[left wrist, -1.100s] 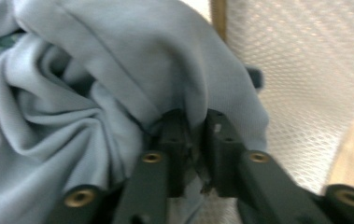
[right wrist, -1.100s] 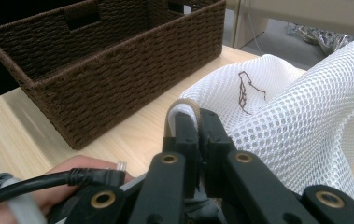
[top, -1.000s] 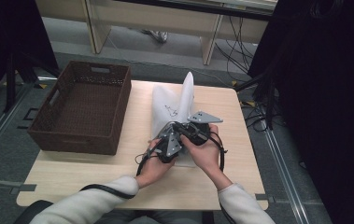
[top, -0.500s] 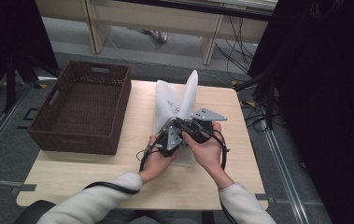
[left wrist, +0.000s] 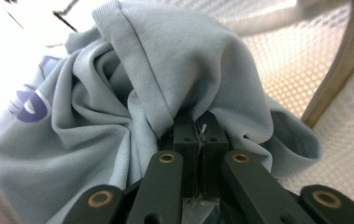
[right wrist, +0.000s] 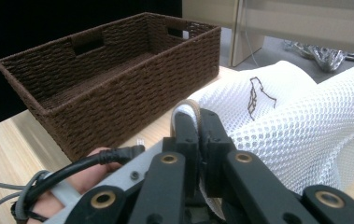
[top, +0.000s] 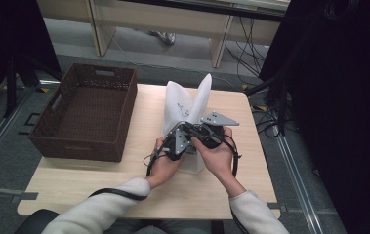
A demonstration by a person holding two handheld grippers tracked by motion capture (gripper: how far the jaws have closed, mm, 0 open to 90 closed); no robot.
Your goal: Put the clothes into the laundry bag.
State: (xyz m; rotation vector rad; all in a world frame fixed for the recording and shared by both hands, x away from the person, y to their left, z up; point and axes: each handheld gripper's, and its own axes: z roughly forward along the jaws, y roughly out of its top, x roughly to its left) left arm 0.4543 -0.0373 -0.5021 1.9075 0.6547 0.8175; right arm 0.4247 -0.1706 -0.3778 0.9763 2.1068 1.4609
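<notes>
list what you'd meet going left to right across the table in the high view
dark brown woven wicker basket → left tongs, shut on a light blue-grey cloth garment → right tongs, shut on the rim of the white mesh laundry bag → bare right edge of the light wooden table

There is one dark brown woven wicker basket [top: 85, 114], rectangular with cut-out handles, and one white mesh laundry bag [top: 185, 105] with a beige trimmed opening. One pale grey-blue knit cotton garment [left wrist: 118, 102] with a purple print is bunched up, and one light wooden rectangular table [top: 138, 187] carries it all. Two black two-jaw grippers are in hand, the left gripper [top: 174, 145] and the right gripper [top: 207, 135], each in one of two hands.
</notes>
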